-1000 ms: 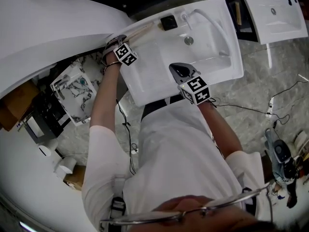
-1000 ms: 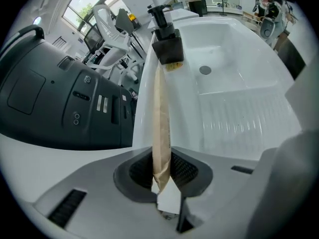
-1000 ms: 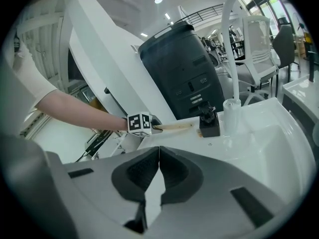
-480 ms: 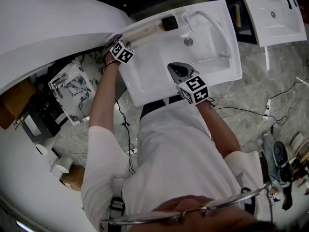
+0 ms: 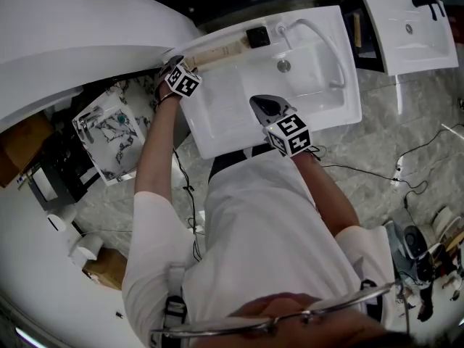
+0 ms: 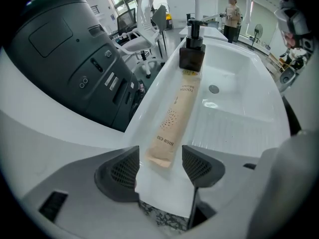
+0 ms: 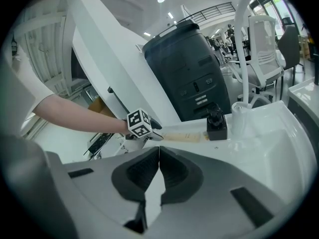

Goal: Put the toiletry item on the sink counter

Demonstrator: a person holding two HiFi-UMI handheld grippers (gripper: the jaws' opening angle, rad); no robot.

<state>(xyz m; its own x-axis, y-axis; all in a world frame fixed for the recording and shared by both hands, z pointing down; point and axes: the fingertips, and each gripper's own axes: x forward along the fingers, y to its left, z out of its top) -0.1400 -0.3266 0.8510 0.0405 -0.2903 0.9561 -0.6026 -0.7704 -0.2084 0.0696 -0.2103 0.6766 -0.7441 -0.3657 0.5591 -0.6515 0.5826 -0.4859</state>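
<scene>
A beige toiletry tube (image 6: 174, 121) lies flat along the back ledge of the white sink (image 5: 239, 114), its far end against a black dispenser (image 6: 192, 54). My left gripper (image 6: 159, 163) is at the tube's near end. Its jaws are opening, and the tube's tail lies between the pads without touching them. In the head view the left gripper (image 5: 172, 65) sits at the sink's left corner, with the tube (image 5: 217, 51) running right to the dispenser (image 5: 257, 36). My right gripper (image 5: 265, 107) hovers shut and empty over the sink's front part. The right gripper view shows its jaws (image 7: 158, 171) closed.
A curved white faucet (image 5: 319, 31) arches over the basin drain (image 5: 283, 65). A large dark machine (image 6: 75, 59) stands close to the left of the ledge. A second sink (image 5: 406, 27) is at the far right, a marbled box (image 5: 109, 129) on the floor at left, and cables (image 5: 377, 167) on the floor.
My left gripper has shifted slightly left along the ledge while the tube stays lying on it. The right gripper has barely moved.
</scene>
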